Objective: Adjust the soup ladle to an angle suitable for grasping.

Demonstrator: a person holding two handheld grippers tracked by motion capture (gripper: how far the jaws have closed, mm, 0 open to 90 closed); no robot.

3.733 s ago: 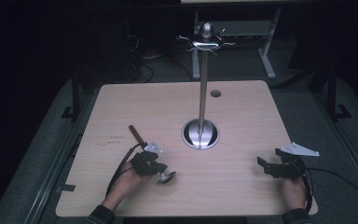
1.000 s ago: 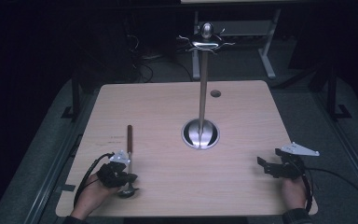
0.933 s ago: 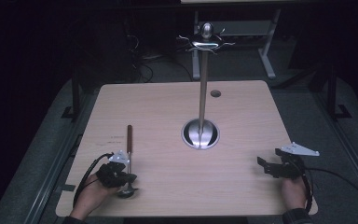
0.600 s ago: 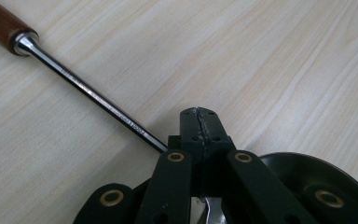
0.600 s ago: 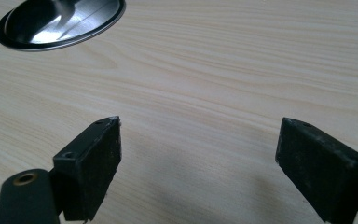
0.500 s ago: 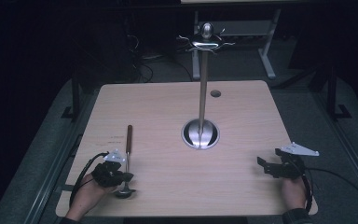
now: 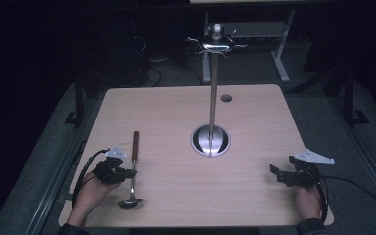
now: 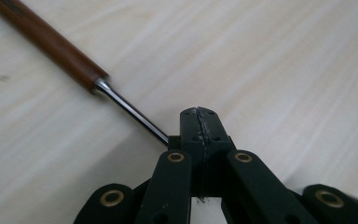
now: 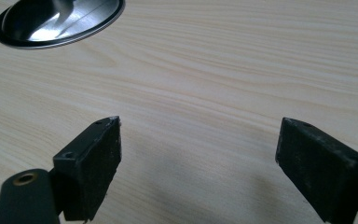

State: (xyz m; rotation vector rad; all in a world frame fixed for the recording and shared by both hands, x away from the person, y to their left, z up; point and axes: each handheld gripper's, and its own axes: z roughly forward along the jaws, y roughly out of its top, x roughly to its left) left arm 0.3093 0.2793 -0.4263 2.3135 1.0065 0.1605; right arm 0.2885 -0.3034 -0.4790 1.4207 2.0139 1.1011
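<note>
A spoon with a brown wooden handle (image 7: pixel 135 144) and a metal bowl (image 7: pixel 129 201) lies on the table's left side, handle pointing away from me. My left gripper (image 7: pixel 129 172) sits just left of its thin metal shaft, tips against it. In the left gripper view the jaws (image 8: pixel 199 114) are pressed flat together, and the shaft (image 8: pixel 130 111) runs in under their left side. My right gripper (image 7: pixel 275 175) rests near the right front corner. Its jaws stand wide apart (image 9: pixel 198 135) over bare wood.
A metal stand with a round base (image 7: pixel 210 140) rises from the middle of the wooden table (image 7: pixel 176 107) and ends in a ring of hooks (image 7: pixel 217 41); its base (image 9: pixel 58 21) also shows in the right gripper view. A small round hole (image 7: pixel 226 98) lies behind it.
My left hand has drifted a little left and away from me, off the top of the spoon's shaft. The spoon stays where it lay. The right hand has kept still.
</note>
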